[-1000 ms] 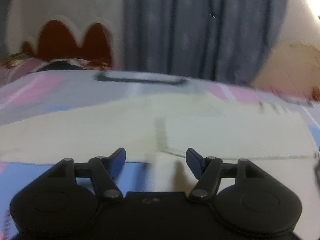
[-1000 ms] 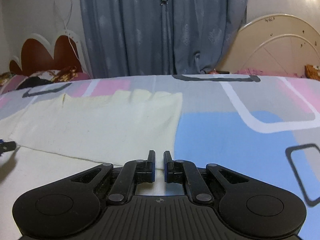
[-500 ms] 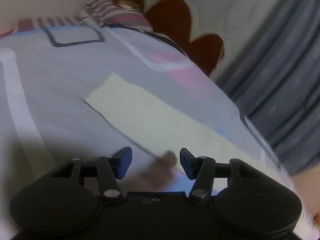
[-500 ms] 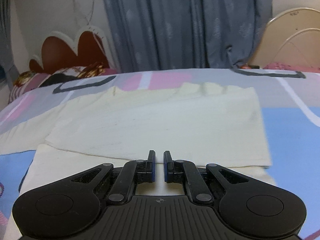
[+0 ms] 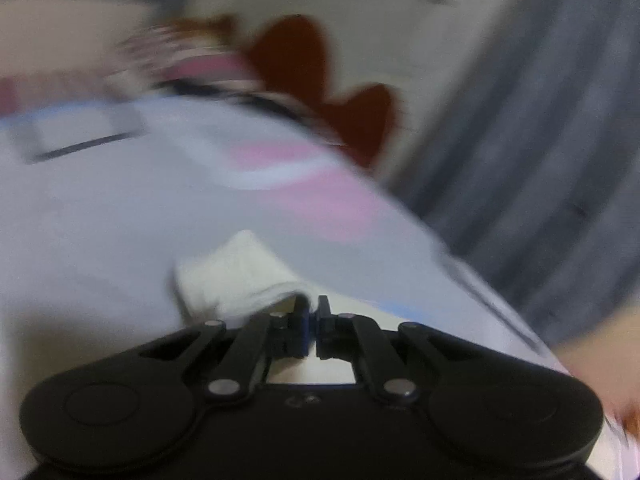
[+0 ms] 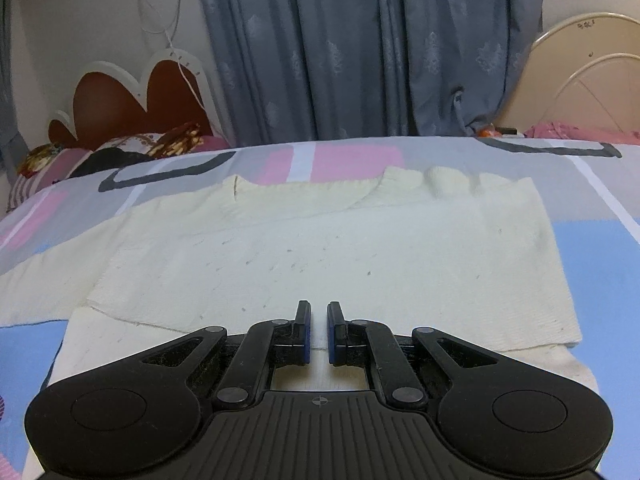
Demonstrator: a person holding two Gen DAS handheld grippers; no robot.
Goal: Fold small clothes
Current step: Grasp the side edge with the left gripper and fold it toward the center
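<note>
Bed (image 6: 580, 248) under a patterned sheet carries the cream garment (image 6: 320, 248), spread flat, partly folded. My left gripper (image 5: 313, 310) has just been closing, jaws clamped on its sleeve end (image 5: 236, 276). My right gripper (image 6: 319, 320): jaws nearly together, empty, over the near edge.

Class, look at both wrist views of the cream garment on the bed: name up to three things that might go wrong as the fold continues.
1. The left gripper has just closed on only a thin edge of the cream garment, so the cloth may slip out when pulled.
2. The right gripper is shut with nothing between its pads; with nothing pinning the folded layer, it could drag along.
3. The far edge is already rumpled, so creases may get folded in.
</note>
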